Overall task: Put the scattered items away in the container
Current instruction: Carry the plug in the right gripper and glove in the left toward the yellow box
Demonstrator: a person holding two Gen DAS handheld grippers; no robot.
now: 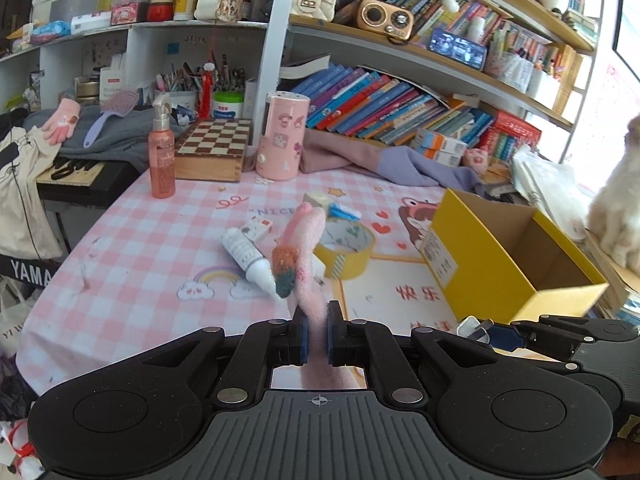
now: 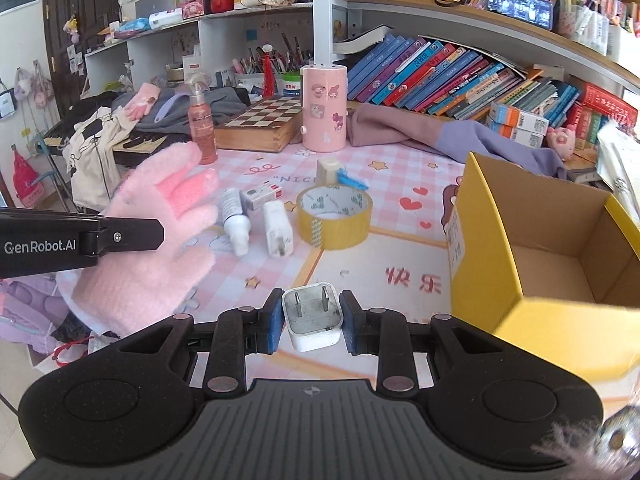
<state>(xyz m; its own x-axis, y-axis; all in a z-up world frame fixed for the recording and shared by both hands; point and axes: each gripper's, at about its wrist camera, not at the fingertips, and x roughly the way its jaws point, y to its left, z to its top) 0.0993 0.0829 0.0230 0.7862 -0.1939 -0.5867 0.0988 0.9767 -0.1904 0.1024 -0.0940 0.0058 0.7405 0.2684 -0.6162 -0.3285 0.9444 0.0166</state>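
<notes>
My left gripper (image 1: 317, 334) is shut on a fuzzy pink glove (image 1: 304, 252) and holds it above the pink checked tablecloth; the glove also shows in the right wrist view (image 2: 160, 232), left of centre. My right gripper (image 2: 312, 320) is shut on a white charger plug (image 2: 314, 322), prongs up, just left of the open yellow cardboard box (image 2: 560, 240). The box also shows in the left wrist view (image 1: 508, 256), at right. On the cloth lie a white bottle (image 2: 236, 216), a second white plug (image 2: 277, 229), a yellow tape roll (image 2: 334, 216), a small carton (image 2: 262, 195) and a blue-and-cream item (image 2: 336, 174).
A pink canister (image 2: 324, 108), a chessboard box (image 2: 260, 122) and a pink spray bottle (image 2: 202, 120) stand at the back. Purple cloth (image 2: 460, 132) lies below shelves of books. A white plush toy (image 1: 616, 200) sits at the far right. A keyboard (image 1: 76, 176) stands left of the table.
</notes>
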